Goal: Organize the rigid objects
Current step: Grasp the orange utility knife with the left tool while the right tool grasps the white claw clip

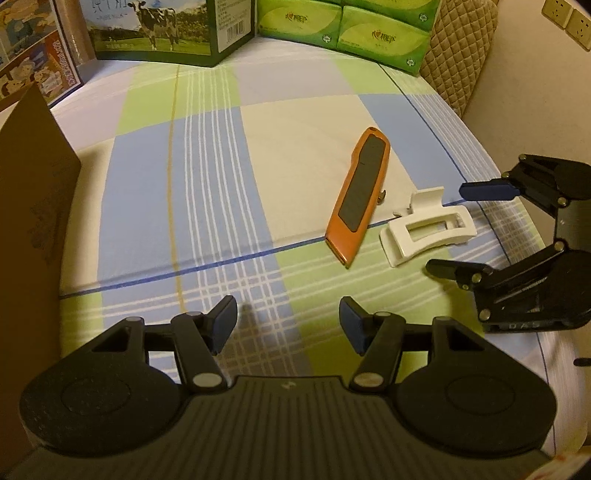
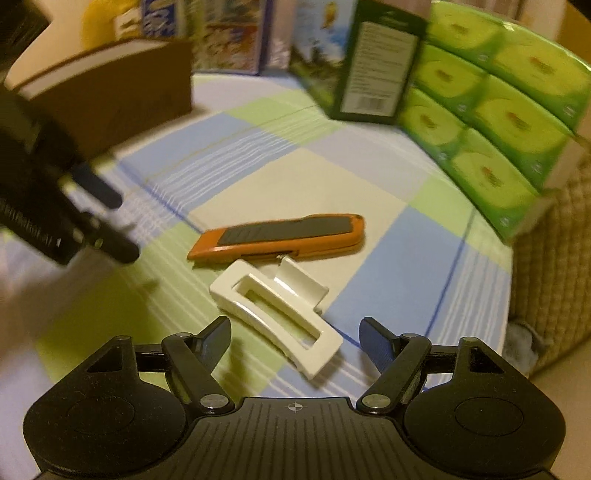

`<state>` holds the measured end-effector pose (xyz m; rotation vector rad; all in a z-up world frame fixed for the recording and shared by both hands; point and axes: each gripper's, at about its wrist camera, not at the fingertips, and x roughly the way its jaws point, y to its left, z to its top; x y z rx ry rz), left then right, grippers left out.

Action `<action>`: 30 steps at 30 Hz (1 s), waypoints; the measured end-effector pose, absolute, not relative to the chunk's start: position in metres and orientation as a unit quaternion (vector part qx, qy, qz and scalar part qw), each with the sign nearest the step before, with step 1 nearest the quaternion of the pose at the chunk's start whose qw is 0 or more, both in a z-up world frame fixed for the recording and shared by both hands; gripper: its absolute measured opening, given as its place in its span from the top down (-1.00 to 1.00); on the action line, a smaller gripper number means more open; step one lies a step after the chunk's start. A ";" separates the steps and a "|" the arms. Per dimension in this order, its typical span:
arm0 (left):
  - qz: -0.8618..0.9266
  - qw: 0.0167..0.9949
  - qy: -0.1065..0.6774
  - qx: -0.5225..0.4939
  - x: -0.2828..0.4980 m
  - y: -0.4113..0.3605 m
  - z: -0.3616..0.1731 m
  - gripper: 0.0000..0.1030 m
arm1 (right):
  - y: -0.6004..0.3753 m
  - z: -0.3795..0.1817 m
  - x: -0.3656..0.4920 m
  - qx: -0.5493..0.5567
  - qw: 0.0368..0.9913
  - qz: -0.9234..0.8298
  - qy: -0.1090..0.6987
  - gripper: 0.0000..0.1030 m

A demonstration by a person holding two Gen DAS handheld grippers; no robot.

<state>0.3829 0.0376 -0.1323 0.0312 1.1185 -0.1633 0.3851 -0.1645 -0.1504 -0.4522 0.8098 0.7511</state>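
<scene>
An orange utility knife (image 1: 359,197) with a black grip lies on the checked cloth; it also shows in the right wrist view (image 2: 280,236). A white hair claw clip (image 1: 428,229) lies just right of it, and sits close in front of my right gripper in its own view (image 2: 280,317). My left gripper (image 1: 288,325) is open and empty, short of both objects. My right gripper (image 2: 295,339) is open, its jaws either side of the clip's near end without touching; from the left wrist view it (image 1: 448,229) stands just right of the clip.
A brown cardboard box (image 1: 33,206) stands at the left. A milk carton box (image 1: 166,29) and green tissue packs (image 1: 347,26) line the far edge. A quilted cushion (image 1: 458,48) is at the right. The left gripper shows blurred in the right wrist view (image 2: 110,225).
</scene>
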 end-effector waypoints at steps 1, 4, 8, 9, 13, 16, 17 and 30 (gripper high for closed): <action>-0.079 0.844 0.530 0.016 0.384 0.037 -0.133 -0.12 | -0.164 -0.153 0.386 -0.223 0.824 0.356 0.380 -0.42; -0.084 0.843 0.531 0.019 0.388 0.035 -0.135 -0.12 | -0.165 -0.156 0.387 -0.230 0.820 0.362 0.379 0.10; -0.093 0.842 0.531 0.024 0.392 0.031 -0.137 -0.12 | -0.174 -0.158 0.385 -0.217 0.823 0.360 0.382 0.23; -0.097 0.842 0.530 0.027 0.394 0.030 -0.137 -0.12 | -0.177 -0.156 0.384 -0.212 0.825 0.356 0.383 0.25; -0.115 0.843 0.524 0.035 0.400 0.023 -0.137 -0.11 | -0.193 -0.154 0.379 -0.177 0.843 0.317 0.398 0.26; -0.133 0.847 0.513 0.043 0.406 0.016 -0.138 -0.11 | -0.206 -0.151 0.375 -0.146 0.862 0.261 0.410 0.26; -0.139 0.849 0.508 0.048 0.408 0.014 -0.138 -0.11 | -0.209 -0.151 0.374 -0.139 0.867 0.243 0.413 0.26; -0.189 0.851 0.480 0.098 0.439 -0.014 -0.153 0.21 | -0.232 -0.142 0.372 -0.051 0.895 0.102 0.432 0.26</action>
